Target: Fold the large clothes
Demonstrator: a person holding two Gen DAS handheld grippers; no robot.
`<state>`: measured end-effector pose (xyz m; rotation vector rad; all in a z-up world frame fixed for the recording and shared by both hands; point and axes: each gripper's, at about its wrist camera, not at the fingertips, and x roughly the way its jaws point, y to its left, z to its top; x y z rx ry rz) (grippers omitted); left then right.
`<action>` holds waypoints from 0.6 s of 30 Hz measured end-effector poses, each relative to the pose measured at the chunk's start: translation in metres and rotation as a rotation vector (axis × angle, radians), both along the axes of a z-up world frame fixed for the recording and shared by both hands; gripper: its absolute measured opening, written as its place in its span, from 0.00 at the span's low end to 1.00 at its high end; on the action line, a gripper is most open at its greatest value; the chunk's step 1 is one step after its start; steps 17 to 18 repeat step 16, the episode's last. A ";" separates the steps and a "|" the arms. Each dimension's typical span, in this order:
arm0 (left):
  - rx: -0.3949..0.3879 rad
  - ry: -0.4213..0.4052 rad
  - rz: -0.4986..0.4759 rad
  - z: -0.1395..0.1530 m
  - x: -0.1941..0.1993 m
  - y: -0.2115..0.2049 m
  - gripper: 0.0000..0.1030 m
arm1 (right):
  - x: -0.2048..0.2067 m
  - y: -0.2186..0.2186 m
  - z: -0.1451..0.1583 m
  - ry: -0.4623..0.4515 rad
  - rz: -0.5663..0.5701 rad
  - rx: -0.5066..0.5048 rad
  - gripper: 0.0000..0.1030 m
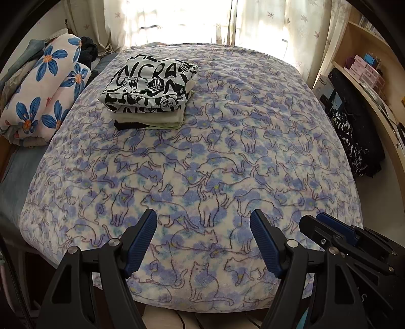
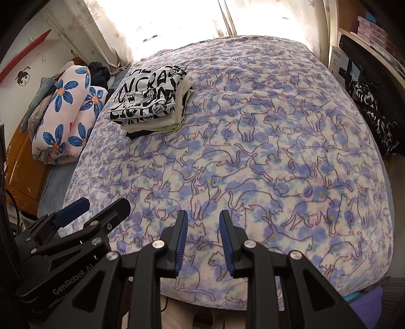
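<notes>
A bed (image 1: 253,157) fills most of both views, covered by a fleece blanket (image 2: 278,157) printed with outlined cats on blue-violet blotches. Behind its far end hang pale curtains (image 1: 177,22), lit from behind. Wooden shelves (image 1: 367,63) with boxes stand along the bed's right side, and a dark patterned bag (image 1: 346,141) leans at their foot.

On the left edge of the bed lies a rolled quilt (image 1: 48,91) with big blue flowers. Just beside it, on the far left part of the blanket, sits a stack of folded clothes (image 1: 149,93); its top piece is white with black cartoon lettering, over pale and dark layers.

The left tool (image 1: 202,238) hangs at the near edge of the bed, its fingers spread wide and holding nothing. The right tool (image 2: 203,239) is close beside it, fingers parted more narrowly, also holding nothing. The stack lies well apart from both tools, ahead and to their left, with bare blanket between.
</notes>
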<state>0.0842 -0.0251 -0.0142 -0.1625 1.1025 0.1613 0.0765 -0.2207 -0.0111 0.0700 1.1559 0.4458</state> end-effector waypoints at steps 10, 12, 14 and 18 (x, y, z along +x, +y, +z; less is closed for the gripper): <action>-0.001 0.004 0.000 -0.001 0.001 -0.002 0.72 | 0.002 -0.003 -0.001 0.004 0.000 -0.001 0.25; -0.001 0.005 0.001 -0.001 0.001 -0.002 0.72 | 0.002 -0.006 -0.002 0.006 -0.001 -0.001 0.25; -0.003 0.008 -0.004 -0.001 0.003 -0.003 0.72 | 0.003 -0.006 -0.001 0.006 0.000 0.000 0.25; -0.006 0.013 -0.008 -0.002 0.001 -0.005 0.72 | 0.003 -0.007 -0.001 0.007 0.002 0.001 0.25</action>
